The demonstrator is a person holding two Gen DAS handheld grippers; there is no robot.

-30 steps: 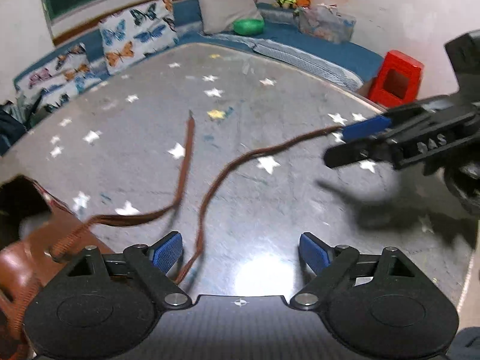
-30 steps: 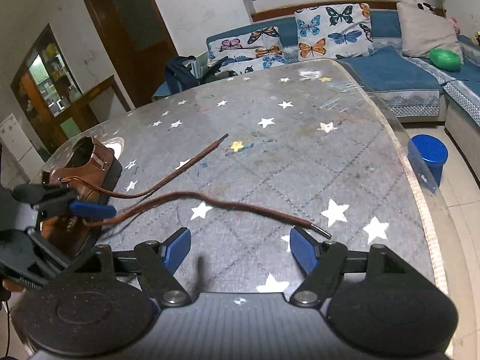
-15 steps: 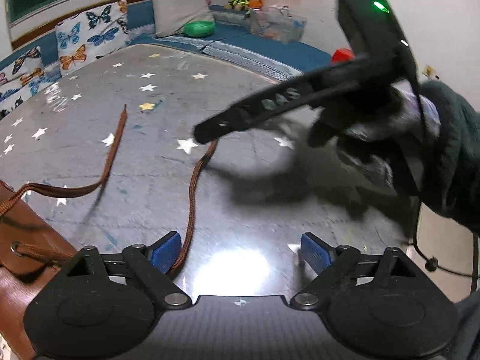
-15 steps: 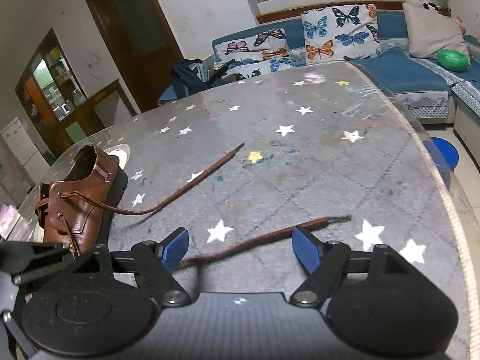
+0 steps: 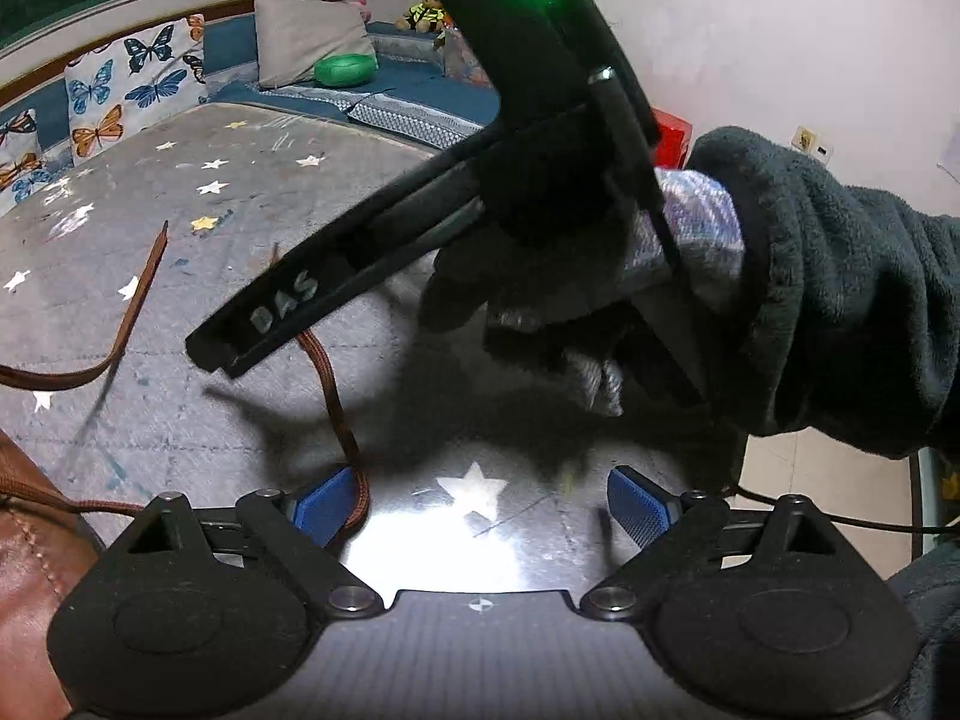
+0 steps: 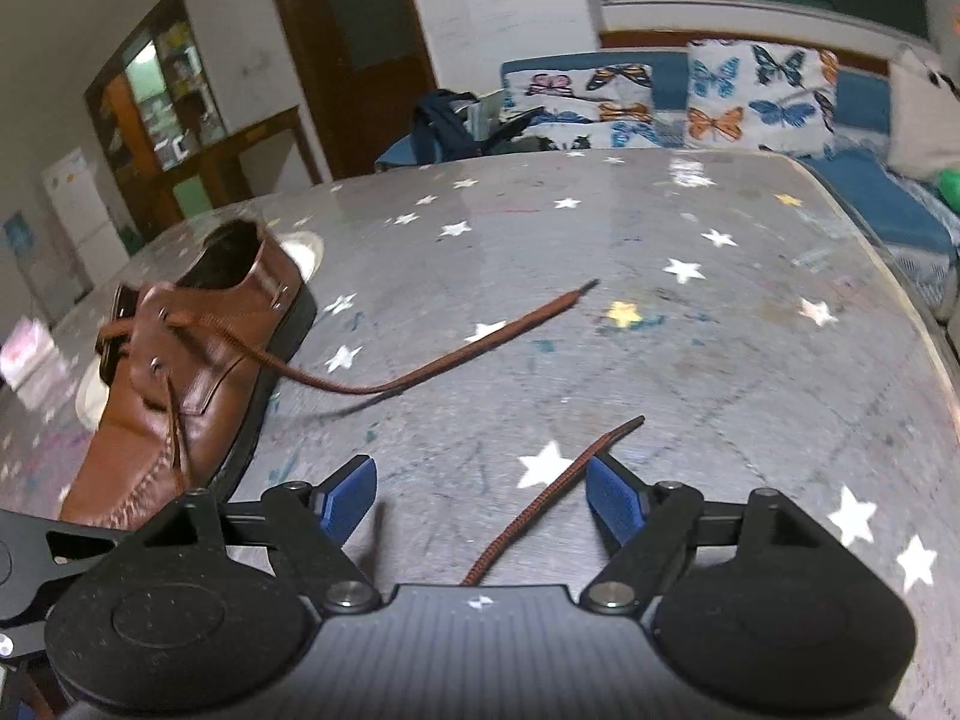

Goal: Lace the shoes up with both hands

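Since a second ago my right gripper (image 5: 207, 357) has swung across the left wrist view, from the right edge to well over the middle of the table, and its dark-sleeved, gloved hand (image 5: 540, 276) now fills much of that picture. From the right wrist camera I see the right gripper (image 6: 480, 495) with its blue pads spread and narrowing slightly; the nearer lace end (image 6: 558, 492) runs between them, close beside the right pad, with neither pad pressing on it. My left gripper (image 5: 480, 507) is spread wide too. That same lace (image 5: 336, 396) passes right against its left blue pad (image 5: 321, 504), but nothing is pinched. The brown leather shoe (image 6: 174, 384) sits on the star-patterned table (image 6: 720, 372), toe toward me, at the left of the right view. Its other lace end (image 6: 456, 354) trails from the eyelets out across the tabletop, well apart from both tools.
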